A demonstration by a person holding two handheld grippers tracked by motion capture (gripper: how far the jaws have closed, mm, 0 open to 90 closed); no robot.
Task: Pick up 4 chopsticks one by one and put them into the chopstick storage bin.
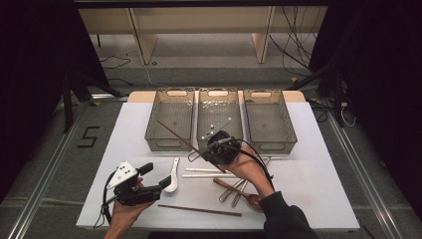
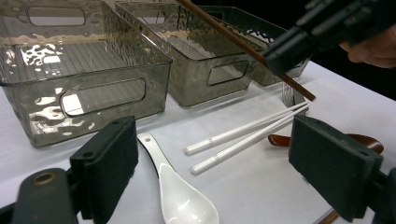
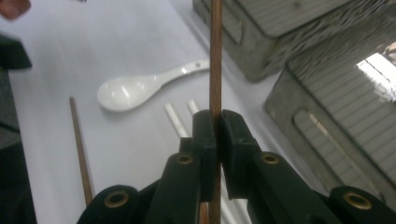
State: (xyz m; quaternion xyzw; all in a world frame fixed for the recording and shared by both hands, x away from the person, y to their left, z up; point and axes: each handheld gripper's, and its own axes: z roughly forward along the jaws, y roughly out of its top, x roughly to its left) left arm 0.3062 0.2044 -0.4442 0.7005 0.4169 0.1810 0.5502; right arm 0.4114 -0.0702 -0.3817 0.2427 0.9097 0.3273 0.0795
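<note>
My right gripper [image 1: 199, 153] is clamped tight on a brown chopstick [image 1: 174, 133]. In the right gripper view the two black pads squeeze the stick from both sides, and the stick [image 3: 215, 56] runs straight up between them. I hold it up in the air, above the bench [image 1: 318, 194]. From the high view the stick slants from my gripper toward the far left, and its far end is over the left bin [image 1: 169, 119]. In the left gripper view the stick [image 2: 219, 32] crosses in front of the bins, and a short end pokes out past the gripper on the right.

My left gripper [image 1: 161, 183] is near the left corner of the bench. Its pads are wide apart and hold nothing. The white spoon [image 1: 172, 175] lies just beside its tips, on the bench.

Three see-through bins stand in a row at the far side. The middle bin [image 1: 219, 119] and the right bin [image 1: 269, 121] are next to the left one.

Two white chopsticks [image 1: 209, 173] lie side by side in the middle of the bench. Another brown chopstick [image 1: 199, 209] lies flat near the front edge. A brown spoon [image 1: 239, 191] lies under my right hand, with some grey metal pieces [image 1: 234, 191] beside it; I cannot tell what they are
</note>
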